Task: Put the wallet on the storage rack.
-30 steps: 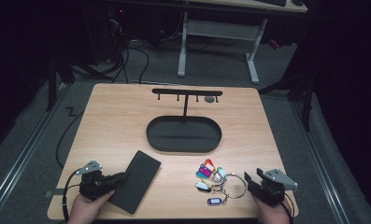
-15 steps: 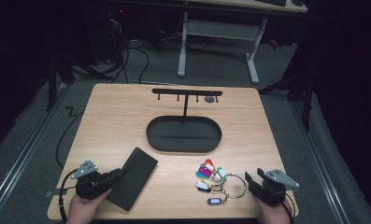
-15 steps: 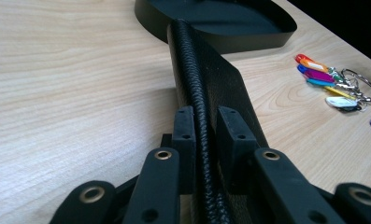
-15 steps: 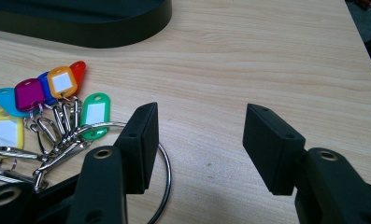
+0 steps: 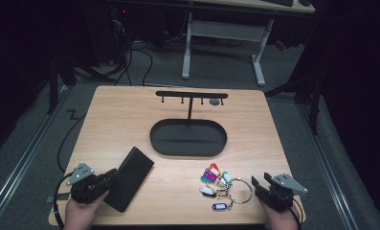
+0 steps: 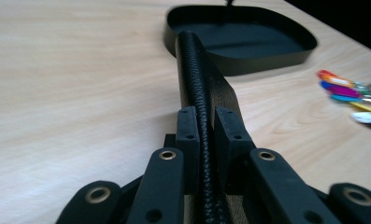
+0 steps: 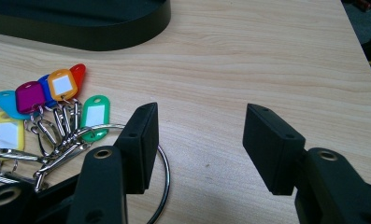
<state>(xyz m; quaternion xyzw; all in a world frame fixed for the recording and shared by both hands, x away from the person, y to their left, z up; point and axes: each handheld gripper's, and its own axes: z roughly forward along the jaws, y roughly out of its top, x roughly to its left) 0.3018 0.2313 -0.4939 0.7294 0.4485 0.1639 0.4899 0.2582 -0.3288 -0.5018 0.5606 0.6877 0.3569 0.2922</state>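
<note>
Wallet (image 5: pixel 129 178): black, near-left table edge, its narrow edge clamped in my left gripper (image 6: pixel 206 135), ready for lifting | right gripper (image 7: pixel 199 144): jaws spread, nothing between them, waiting beside key ring (image 7: pixel 162 186) | tray (image 5: pixel 188 138): mid-table, vacant.

Bare wood left of the oval tray (image 5: pixel 188 138) (key ring (image 5: pixel 221 184) crowding its right)

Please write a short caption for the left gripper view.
Left gripper clamps a black wallet edge-on, pointing toward the black tray.
</note>
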